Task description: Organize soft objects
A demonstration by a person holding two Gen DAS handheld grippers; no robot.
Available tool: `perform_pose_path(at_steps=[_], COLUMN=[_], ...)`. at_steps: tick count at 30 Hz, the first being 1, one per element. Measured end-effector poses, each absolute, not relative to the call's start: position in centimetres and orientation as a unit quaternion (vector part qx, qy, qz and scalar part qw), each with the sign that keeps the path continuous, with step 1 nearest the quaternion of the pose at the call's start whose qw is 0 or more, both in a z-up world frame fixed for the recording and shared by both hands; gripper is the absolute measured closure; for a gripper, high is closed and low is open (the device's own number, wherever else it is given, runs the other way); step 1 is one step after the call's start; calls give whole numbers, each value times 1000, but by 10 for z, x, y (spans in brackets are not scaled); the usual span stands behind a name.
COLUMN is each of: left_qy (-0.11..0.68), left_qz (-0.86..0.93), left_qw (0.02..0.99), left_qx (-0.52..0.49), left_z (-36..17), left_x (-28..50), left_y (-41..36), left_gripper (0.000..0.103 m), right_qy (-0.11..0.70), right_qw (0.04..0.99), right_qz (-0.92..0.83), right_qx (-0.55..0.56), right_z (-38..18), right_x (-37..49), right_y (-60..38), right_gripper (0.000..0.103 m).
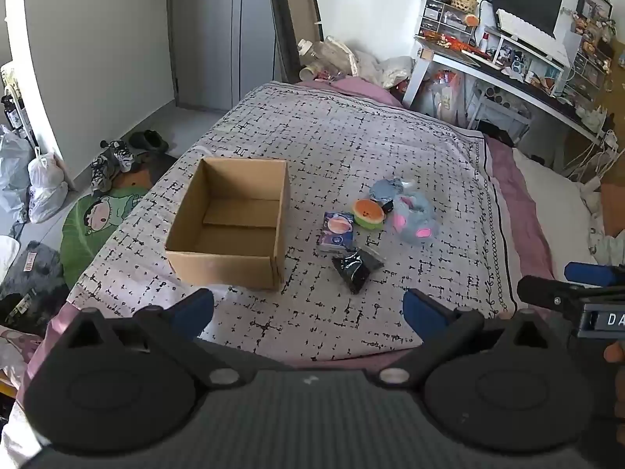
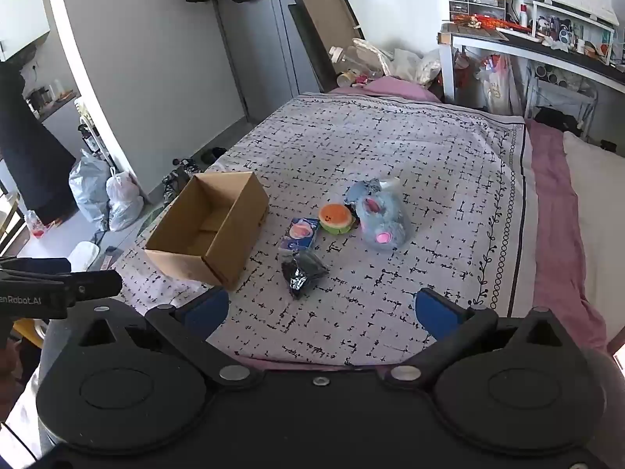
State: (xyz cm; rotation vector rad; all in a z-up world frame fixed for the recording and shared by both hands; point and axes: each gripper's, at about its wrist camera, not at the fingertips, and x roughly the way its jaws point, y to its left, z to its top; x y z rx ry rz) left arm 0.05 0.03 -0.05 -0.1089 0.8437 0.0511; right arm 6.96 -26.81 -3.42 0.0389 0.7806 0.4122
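An open cardboard box (image 1: 230, 230) (image 2: 207, 230) stands empty on the bed. To its right lie a blue-grey plush toy (image 1: 414, 215) (image 2: 381, 219), an orange and green squishy (image 1: 367, 213) (image 2: 335, 218), a small tissue pack (image 1: 338, 231) (image 2: 300, 234), a black packet (image 1: 356, 267) (image 2: 302, 273) and a blue-grey cloth item (image 1: 384, 189) (image 2: 363, 189) behind them. My left gripper (image 1: 308, 310) is open and empty above the bed's near edge. My right gripper (image 2: 322, 308) is open and empty, short of the black packet.
The patterned bedspread (image 1: 351, 136) covers the bed. A desk (image 1: 508, 74) with a monitor stands at the back right. Shoes (image 1: 113, 160) and bags (image 1: 43, 187) lie on the floor at left. A pillow (image 2: 593, 203) lies at right.
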Motion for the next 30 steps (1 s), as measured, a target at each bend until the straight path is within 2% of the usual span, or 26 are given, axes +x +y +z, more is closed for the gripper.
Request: perform_pose_path(at_steps=[4, 30], left_qy=[415, 404], left_qz=[22, 2], left_qw=[908, 913], left_qx=[-56, -57], left_z=[-1, 8], left_x=[2, -12], left_y=[0, -13], left_gripper=[1, 1], right_qy=[359, 364], right_qw=[912, 914], right_qz=[198, 175], right_qx=[22, 32], right_z=[-34, -32], right_x=[62, 58], right_y=[-272, -277], right_gripper=[0, 0])
